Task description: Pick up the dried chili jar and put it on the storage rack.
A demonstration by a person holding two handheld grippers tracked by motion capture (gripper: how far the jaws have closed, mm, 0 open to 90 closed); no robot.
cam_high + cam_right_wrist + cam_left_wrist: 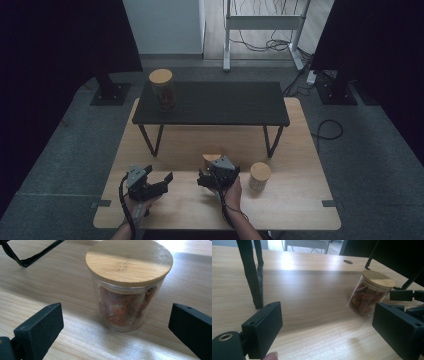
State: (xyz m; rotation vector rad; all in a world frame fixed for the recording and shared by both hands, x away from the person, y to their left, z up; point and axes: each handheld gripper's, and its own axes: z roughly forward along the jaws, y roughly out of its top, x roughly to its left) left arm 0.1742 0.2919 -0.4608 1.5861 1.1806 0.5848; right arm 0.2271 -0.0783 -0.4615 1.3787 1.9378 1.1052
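Three jars: one on shelf (pixel 215 102), two on bench (pixel 165 210). Nearest jar (pixel 128 287) at twelve o'clock of right hand-held gripper (pixel 117 325), jaws open, apart.

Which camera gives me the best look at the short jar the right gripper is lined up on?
The right gripper view: the short jar sits close and whole between the open jaws, wooden lid on, reddish contents clear. The left gripper view shows it farther off at the right, whole but tilted in frame. In the high view the right gripper hides most of it.
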